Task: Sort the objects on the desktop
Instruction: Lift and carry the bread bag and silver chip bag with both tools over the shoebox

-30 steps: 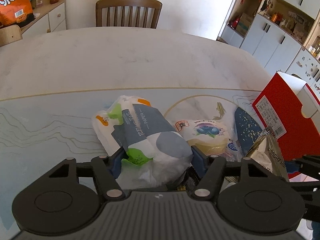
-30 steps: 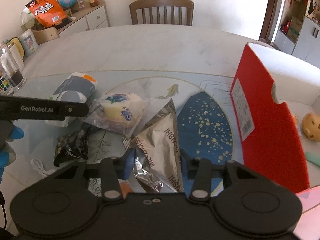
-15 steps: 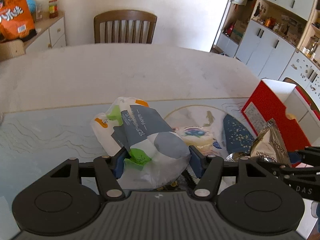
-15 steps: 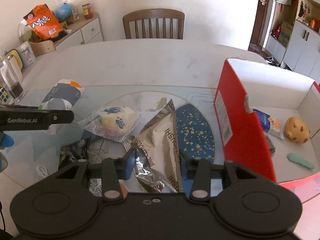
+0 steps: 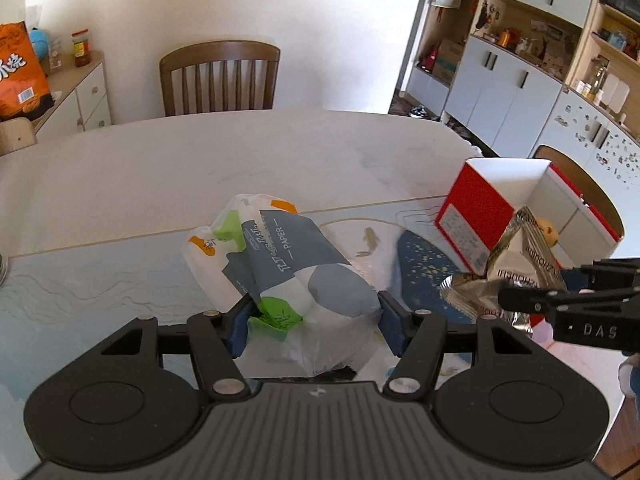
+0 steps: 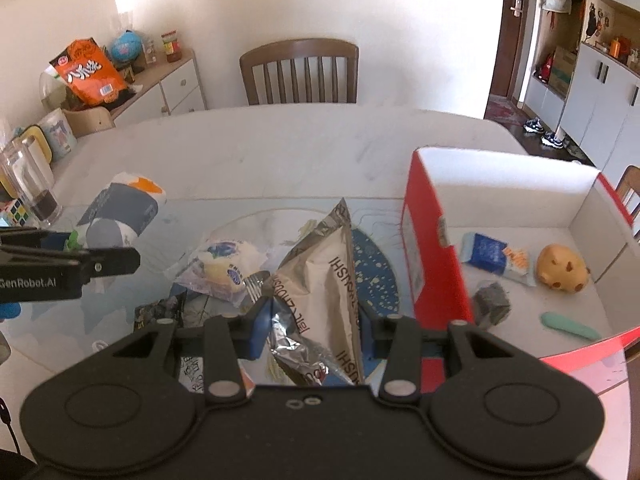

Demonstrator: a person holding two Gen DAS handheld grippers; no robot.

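My left gripper (image 5: pixel 312 320) is shut on a white, grey and green tissue pack (image 5: pixel 288 264), held up off the table. The same pack (image 6: pixel 120 212) shows at the left of the right wrist view. My right gripper (image 6: pixel 312 328) is shut on a silver foil snack bag (image 6: pixel 324 280), also lifted; the bag (image 5: pixel 516 264) appears at the right of the left wrist view. To the right stands a red box (image 6: pixel 432 248) with a white inside, open at the top. On the table mat lie a wrapped bun (image 6: pixel 224 268) and a dark packet (image 6: pixel 160 308).
Inside the box lie a blue packet (image 6: pixel 488 252), a yellow toy (image 6: pixel 560 268), a grey lump (image 6: pixel 492 300) and a green strip (image 6: pixel 568 324). A glass jug (image 6: pixel 32 184) and a puzzle cube (image 6: pixel 16 212) stand at the table's left edge. A wooden chair (image 6: pixel 300 72) is behind the table.
Both grippers have risen with their loads, and the table and box now sit lower and farther in both views. The box's inside has come into sight.
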